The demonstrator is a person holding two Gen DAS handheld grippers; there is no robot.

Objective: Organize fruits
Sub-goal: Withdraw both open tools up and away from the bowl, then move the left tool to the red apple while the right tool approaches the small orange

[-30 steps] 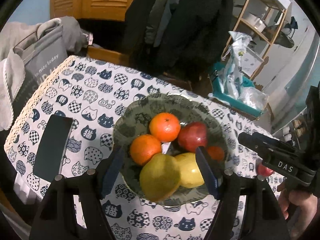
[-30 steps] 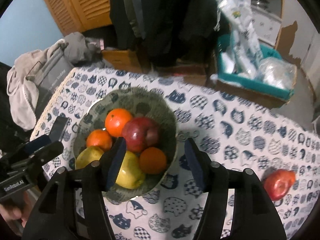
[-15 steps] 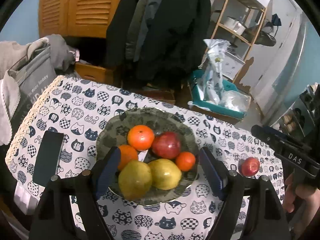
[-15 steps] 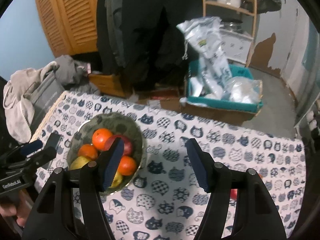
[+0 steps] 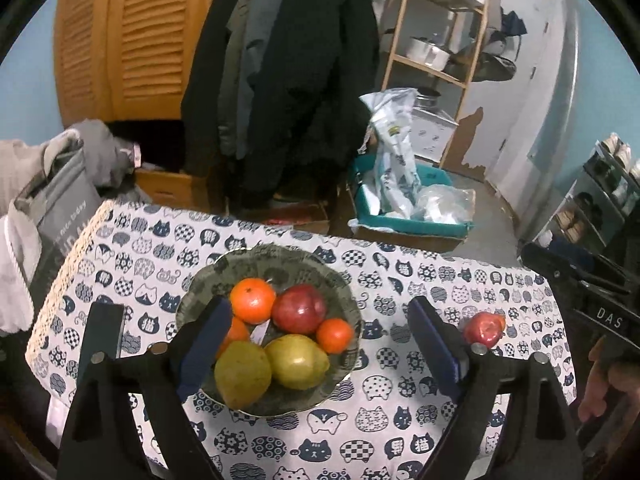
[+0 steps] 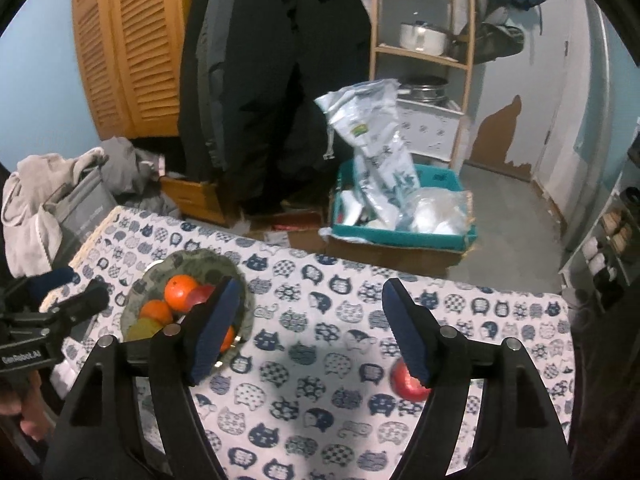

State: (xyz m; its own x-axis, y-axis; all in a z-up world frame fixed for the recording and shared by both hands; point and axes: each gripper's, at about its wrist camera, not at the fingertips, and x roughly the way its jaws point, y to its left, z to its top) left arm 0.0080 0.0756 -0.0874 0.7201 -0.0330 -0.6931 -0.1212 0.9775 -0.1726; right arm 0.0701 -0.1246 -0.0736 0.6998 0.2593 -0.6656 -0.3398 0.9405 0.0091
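Observation:
A patterned green bowl [image 5: 280, 253] sits on the cat-print tablecloth [image 5: 400, 280]. It holds oranges [image 5: 253, 300], a red apple [image 5: 299, 309] and two yellow-green pears [image 5: 297, 361]. A second red apple [image 5: 484, 329] lies loose on the cloth to the right. My left gripper [image 5: 320, 308] hovers above and in front of the bowl, its jaws opening with nothing gripped. My right gripper [image 6: 312, 286] hangs over the middle of the cloth, its jaws also opening and empty. In the right wrist view the bowl [image 6: 188, 262] is at the left, and the loose apple [image 6: 406, 386] peeks from behind the right finger.
A flat dark slab [image 5: 102, 336] lies on the cloth left of the bowl. Beyond the far table edge stand a teal box of plastic bags [image 5: 404, 208], hanging coats [image 5: 288, 80] and a wooden shelf [image 5: 440, 40]. A grey bag and clothes [image 5: 56, 200] are heaped at the left.
Both grippers have risen and drawn back from the bowl, so the bowl looks smaller and more cloth shows. Both pairs of jaws have spread wider. The loose apple has come into the left view.

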